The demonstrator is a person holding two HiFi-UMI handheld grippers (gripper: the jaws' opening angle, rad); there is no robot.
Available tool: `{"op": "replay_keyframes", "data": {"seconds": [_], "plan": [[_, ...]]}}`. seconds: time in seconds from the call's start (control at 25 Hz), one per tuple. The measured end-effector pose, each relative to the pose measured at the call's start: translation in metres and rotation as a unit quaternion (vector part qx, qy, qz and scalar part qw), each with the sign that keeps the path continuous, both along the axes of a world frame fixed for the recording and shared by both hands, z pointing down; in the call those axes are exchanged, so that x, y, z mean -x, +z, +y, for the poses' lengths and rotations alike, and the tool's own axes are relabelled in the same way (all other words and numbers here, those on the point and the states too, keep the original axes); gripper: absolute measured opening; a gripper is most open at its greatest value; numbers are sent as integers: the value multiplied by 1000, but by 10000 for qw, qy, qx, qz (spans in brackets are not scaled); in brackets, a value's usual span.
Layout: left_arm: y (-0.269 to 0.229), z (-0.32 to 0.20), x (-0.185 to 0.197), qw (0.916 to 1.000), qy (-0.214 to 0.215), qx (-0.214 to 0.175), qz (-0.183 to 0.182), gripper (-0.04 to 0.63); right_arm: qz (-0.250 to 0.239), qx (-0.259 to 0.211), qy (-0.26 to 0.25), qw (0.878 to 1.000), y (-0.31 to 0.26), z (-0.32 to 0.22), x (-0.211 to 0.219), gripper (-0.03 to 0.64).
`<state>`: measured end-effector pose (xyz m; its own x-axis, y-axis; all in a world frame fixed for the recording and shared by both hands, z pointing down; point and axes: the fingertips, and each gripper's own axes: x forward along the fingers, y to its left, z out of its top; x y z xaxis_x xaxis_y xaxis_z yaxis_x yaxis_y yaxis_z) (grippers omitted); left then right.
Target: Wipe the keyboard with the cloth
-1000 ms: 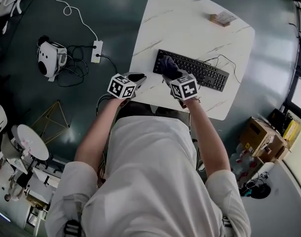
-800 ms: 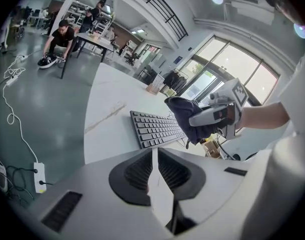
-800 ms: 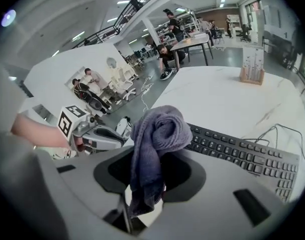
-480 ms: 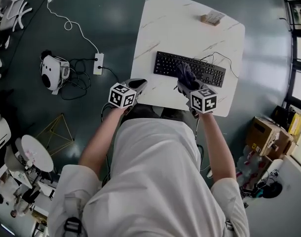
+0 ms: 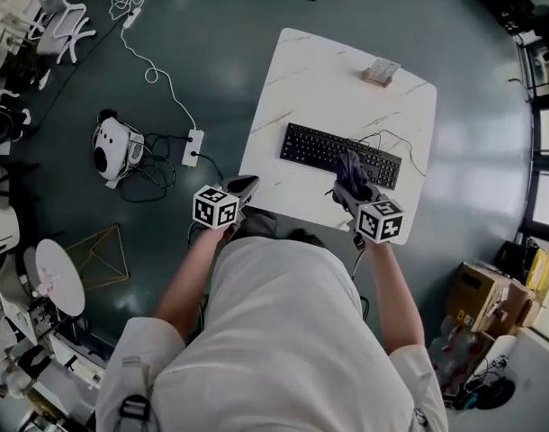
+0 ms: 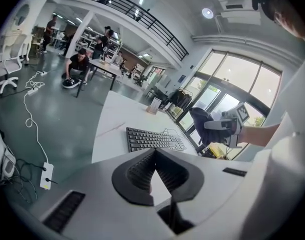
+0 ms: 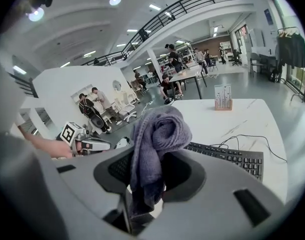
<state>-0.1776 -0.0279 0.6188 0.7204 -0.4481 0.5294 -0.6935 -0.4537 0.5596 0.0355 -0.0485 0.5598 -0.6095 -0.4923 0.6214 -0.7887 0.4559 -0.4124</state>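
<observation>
Our right gripper [image 5: 351, 190] has travelled from the keyboard's left end to its right half over the last second. Its jaws are clamped on the purple cloth [image 5: 349, 167], which bunches up over the keyboard [image 5: 315, 146]; we cannot tell whether it touches the keys. Our left gripper [image 5: 246, 185] hovers at the near edge of the white table [image 5: 319, 70], jaws together, holding nothing.
</observation>
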Motion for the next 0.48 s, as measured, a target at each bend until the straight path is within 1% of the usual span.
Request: {"op": "replay_keyframes", "data": {"seconds": [0.24,0.48], "plan": [[-37,31,-12,9983,-507,-140,253,14,-365,-220,179,9989,-32,27,-36,152],[-66,64,-37,9970,-633,-352,265,14,-460,-435,213,9978,-49,60,-69,153]]}}
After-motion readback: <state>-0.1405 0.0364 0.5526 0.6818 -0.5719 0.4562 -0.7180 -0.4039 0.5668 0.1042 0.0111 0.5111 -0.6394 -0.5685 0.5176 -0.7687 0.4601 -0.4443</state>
